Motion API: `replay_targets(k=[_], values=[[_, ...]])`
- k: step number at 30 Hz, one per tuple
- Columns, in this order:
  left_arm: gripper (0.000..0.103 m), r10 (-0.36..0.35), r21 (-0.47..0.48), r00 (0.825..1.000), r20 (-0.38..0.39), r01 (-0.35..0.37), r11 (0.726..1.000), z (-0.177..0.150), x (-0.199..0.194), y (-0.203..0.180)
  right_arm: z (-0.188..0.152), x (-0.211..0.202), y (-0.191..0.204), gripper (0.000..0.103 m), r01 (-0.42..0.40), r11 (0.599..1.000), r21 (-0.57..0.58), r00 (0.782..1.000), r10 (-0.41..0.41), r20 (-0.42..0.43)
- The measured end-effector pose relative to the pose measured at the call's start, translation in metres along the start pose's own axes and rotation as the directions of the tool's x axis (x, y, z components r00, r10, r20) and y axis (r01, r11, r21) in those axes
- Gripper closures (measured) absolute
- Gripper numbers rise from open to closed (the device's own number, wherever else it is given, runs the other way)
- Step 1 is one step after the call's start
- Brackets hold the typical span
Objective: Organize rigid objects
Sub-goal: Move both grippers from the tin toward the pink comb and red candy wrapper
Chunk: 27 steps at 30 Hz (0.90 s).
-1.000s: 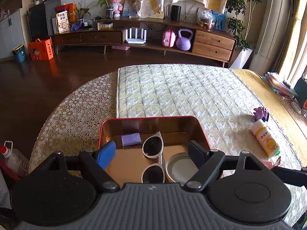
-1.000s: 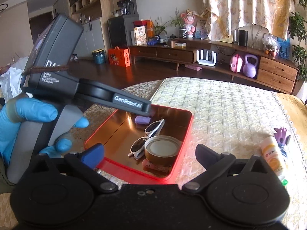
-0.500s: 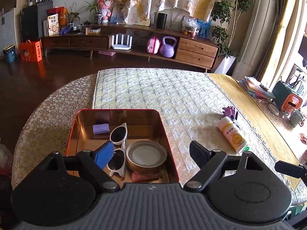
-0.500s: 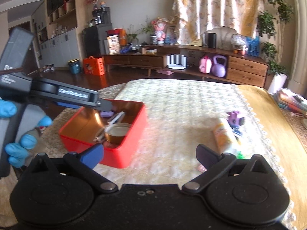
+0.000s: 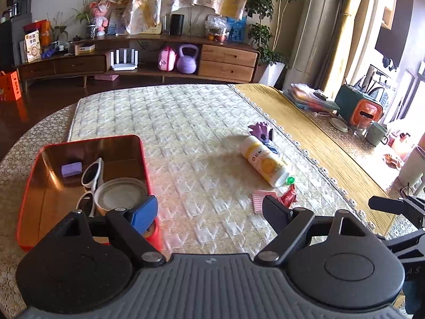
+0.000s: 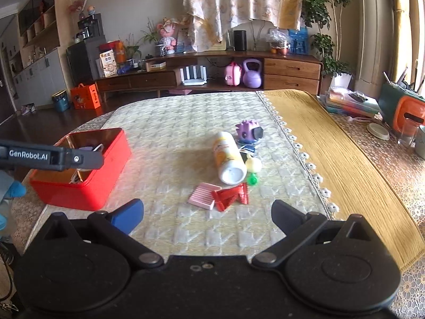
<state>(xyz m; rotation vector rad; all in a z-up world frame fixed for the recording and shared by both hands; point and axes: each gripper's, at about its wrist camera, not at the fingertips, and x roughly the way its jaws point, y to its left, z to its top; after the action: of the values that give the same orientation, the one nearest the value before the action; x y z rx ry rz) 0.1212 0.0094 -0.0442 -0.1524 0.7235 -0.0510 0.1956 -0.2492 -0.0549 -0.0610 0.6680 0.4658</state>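
Both grippers hang above a table covered with a pale quilted cloth (image 6: 186, 122), and each has its jaws spread wide with nothing between them. The left gripper (image 5: 209, 214) sits over the near right corner of a red tin box (image 5: 143, 159), its blue pad overlapping the box's rim in the left wrist view. Inside the box lie white sunglasses (image 5: 91, 175), a small purple block (image 5: 71, 169) towards the far wall, and a round shallow tin (image 5: 120, 195) at the near end. The right gripper (image 6: 207, 216) points at a loose cluster on the cloth, well apart from the box: a white and yellow bottle (image 6: 229, 156) on its side, with a purple spiky toy (image 6: 248, 131) just beyond it. A small green cap (image 6: 252, 179) lies beside the bottle's near end, where a pale yellow round piece (image 6: 253, 164) also rests. A pink ribbed soap dish (image 6: 203, 195) touches a red crumpled wrapper (image 6: 231, 195) nearest the right gripper. In the right wrist view, a black arm of the left gripper crosses in front of the box, and a blue gloved hand (image 6: 14, 188) shows at the left edge.
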Motion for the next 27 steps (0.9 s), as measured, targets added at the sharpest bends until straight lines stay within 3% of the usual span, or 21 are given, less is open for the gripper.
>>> replay_targets(k=[6, 13, 27], values=[[0.017, -0.019, 0.003, 0.998, -0.061, 0.02, 1.0, -0.013, 0.025, -0.015, -0.001, 0.011, -0.025, 0.001, 0.025, 1.0, 0.017, 1.0, -0.025, -0.008], [0.017, -0.032, 0.069, 0.992, -0.121, 0.041, 0.997, -0.024, 0.054, -0.043, 0.005, 0.037, -0.045, 0.002, 0.033, 0.997, 0.071, 0.998, -0.03, -0.049], [0.017, -0.021, 0.131, 0.991, -0.129, 0.038, 0.991, -0.028, 0.104, -0.075, 0.02, 0.109, -0.045, 0.004, 0.136, 0.984, 0.118, 0.985, -0.122, -0.121]])
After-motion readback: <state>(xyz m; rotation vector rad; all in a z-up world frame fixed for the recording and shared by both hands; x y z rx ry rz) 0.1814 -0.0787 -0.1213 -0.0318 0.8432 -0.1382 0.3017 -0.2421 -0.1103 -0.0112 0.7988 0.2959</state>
